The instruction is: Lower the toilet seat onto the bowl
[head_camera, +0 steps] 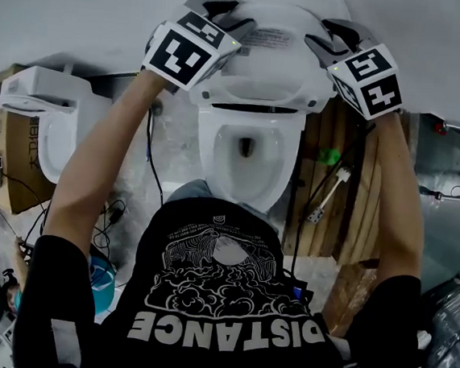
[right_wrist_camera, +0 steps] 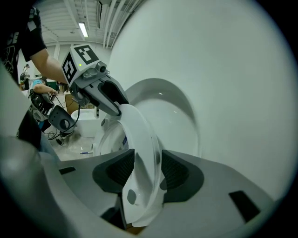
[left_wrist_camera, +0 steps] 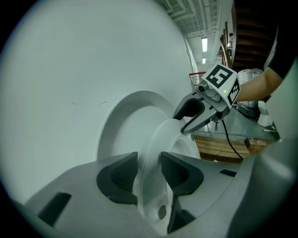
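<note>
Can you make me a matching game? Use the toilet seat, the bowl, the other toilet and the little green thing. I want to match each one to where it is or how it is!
Things:
1. toilet seat
2. bowl
3. second toilet
4. green thing

Places and states:
A. by the wooden boards on the right
B. raised, standing up
C. off to the left, next to a cardboard box
D. open on top, straight in front of the person

Right pairs: 1-B, 2-D, 3-C, 4-A

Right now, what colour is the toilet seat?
White toilet seat, clearest in right gripper view.
</note>
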The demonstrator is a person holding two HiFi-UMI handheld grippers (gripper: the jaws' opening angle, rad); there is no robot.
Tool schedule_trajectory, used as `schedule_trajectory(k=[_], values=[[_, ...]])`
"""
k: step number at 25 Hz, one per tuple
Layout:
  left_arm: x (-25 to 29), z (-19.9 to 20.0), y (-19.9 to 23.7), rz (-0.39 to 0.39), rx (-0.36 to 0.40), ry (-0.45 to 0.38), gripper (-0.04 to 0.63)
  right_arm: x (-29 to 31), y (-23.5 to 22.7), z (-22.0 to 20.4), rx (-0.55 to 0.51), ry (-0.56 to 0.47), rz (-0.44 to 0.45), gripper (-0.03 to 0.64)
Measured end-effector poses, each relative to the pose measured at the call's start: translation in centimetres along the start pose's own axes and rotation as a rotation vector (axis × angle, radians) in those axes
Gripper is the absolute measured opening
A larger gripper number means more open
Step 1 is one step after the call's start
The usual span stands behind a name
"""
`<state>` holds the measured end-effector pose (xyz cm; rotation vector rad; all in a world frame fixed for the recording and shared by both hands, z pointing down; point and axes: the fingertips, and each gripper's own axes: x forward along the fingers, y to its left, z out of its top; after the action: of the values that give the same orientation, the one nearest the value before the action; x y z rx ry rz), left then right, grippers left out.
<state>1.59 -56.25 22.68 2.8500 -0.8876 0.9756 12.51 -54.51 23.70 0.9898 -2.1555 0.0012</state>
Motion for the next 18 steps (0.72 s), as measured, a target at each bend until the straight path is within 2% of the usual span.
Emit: schedule_trajectory(k=[4,18], values=[[-0.7,-0.3,-0.8,-0.025,0.022,0.026,0.16,-0.1,0.9,-0.1,-0.021,0.009,0.034,0.17],[-3.7,-0.7,-4.7,0.029,0.087,0.064,0.155,-3.5,4.1,-0.6,-0.114,0.017,0.05,0.163]])
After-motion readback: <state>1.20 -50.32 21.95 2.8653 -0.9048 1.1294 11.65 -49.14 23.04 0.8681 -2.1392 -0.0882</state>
